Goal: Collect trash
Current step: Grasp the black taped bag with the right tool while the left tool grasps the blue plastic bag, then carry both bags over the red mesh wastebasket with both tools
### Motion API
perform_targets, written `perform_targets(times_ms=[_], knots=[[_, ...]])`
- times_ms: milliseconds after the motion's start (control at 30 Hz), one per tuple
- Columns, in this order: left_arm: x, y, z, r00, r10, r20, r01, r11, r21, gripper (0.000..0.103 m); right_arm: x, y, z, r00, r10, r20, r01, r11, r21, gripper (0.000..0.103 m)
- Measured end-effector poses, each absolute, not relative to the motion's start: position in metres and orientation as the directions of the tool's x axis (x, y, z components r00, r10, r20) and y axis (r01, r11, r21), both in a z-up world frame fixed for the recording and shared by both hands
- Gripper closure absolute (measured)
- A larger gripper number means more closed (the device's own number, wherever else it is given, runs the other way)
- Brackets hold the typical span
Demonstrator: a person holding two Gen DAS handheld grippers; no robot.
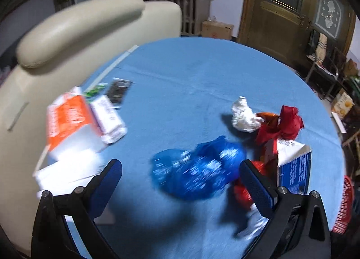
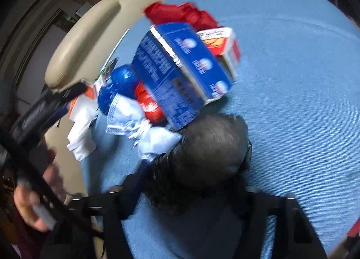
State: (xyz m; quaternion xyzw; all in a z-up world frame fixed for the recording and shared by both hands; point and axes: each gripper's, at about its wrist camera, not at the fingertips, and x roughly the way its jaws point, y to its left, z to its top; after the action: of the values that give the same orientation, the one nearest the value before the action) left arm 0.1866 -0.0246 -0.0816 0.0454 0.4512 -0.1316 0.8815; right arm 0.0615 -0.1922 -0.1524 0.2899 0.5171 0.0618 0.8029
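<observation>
Left edge of the worktop [image 1: 184, 74] first: I've got an orange-and-white carton [image 1: 67, 119] standing beside a white packet [image 1: 110, 119], with a dark flat wrapper [image 1: 118, 92] just beyond them, all pushed up near the cream chair [image 1: 74, 31]. They look stacked out of the way rather than dropped as litter, though I can't be sure.

My left gripper [image 1: 180, 182] hangs angled down with its jaws wide apart and nothing in them. The crumpled blue plastic bag [image 1: 198, 169] lies on the cloth just ahead, between the finger lines, so I judge that is my next pick.

Moving right: a crumpled white paper ball [image 1: 244, 116], then a red bag [image 1: 283, 124] touching it, and nearer me a blue carton [image 1: 294, 169] tipped against the red stuff. The trash is bunched together here, which suits gathering it in one pass.

My right gripper [image 2: 193, 182] has a black bag [image 2: 207, 157] bunched between its jaws. They're partly closed, but the frame is too blurred to tell whether the pads are actually pressing. In that view the blue carton [image 2: 177, 70] sits just beyond the bag, with a white-and-blue wrapper [image 2: 135, 124] to its left. At far right, off the worktop edge, a red mesh basket [image 1: 344, 205] waits; probably the bin.
</observation>
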Motion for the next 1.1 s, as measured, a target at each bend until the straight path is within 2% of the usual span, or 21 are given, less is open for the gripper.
perform_targets(times_ms=[67, 100, 133, 200, 267, 333, 433, 533, 833, 1100], knots=[[0.198, -0.034, -0.094, 0.505, -0.204, -0.838, 0.289, 0.955, -0.058, 0.017, 0.063, -0.187, -0.153, 0.461, 0.404, -0.790, 0.190, 0.825, 0.532, 0.048], [0.201, -0.037, -0.101, 0.477, -0.210, -0.854, 0.296, 0.953, -0.070, 0.030, 0.064, -0.184, -0.153, 0.466, 0.398, -0.790, 0.176, 0.833, 0.524, 0.049], [0.203, -0.038, -0.106, 0.445, -0.246, -0.861, 0.307, 0.945, -0.111, 0.036, 0.063, -0.181, -0.153, 0.471, 0.394, -0.789, 0.163, 0.840, 0.517, 0.050], [0.202, -0.039, -0.112, 0.421, -0.301, -0.856, 0.308, 0.935, -0.178, 0.039, 0.062, -0.177, -0.151, 0.482, 0.379, -0.790, 0.144, 0.855, 0.498, 0.050], [0.197, -0.041, -0.113, 0.428, -0.312, -0.848, 0.315, 0.931, -0.184, 0.043, 0.060, -0.172, -0.148, 0.495, 0.356, -0.792, 0.130, 0.872, 0.473, 0.050], [0.192, -0.043, -0.114, 0.428, -0.313, -0.848, 0.326, 0.928, -0.178, 0.059, 0.056, -0.174, -0.145, 0.515, 0.330, -0.791, 0.121, 0.886, 0.448, 0.051], [0.183, -0.038, -0.113, 0.429, -0.317, -0.846, 0.322, 0.929, -0.184, 0.067, 0.053, -0.175, -0.140, 0.538, 0.307, -0.785, 0.119, 0.895, 0.431, 0.051], [0.173, -0.029, -0.110, 0.450, -0.317, -0.835, 0.296, 0.935, -0.195, 0.072, 0.047, -0.177, -0.137, 0.559, 0.294, -0.775, 0.115, 0.899, 0.423, 0.051], [0.158, 0.009, -0.093, 0.530, -0.286, -0.799, 0.205, 0.957, -0.206, 0.074, 0.034, -0.179, -0.116, 0.617, 0.226, -0.754, 0.113, 0.923, 0.369, 0.051], [0.127, 0.019, -0.040, 0.633, -0.281, -0.721, 0.233, 0.958, -0.169, 0.074, 0.009, -0.184, -0.087, 0.680, 0.130, -0.722, 0.106, 0.957, 0.272, 0.051]])
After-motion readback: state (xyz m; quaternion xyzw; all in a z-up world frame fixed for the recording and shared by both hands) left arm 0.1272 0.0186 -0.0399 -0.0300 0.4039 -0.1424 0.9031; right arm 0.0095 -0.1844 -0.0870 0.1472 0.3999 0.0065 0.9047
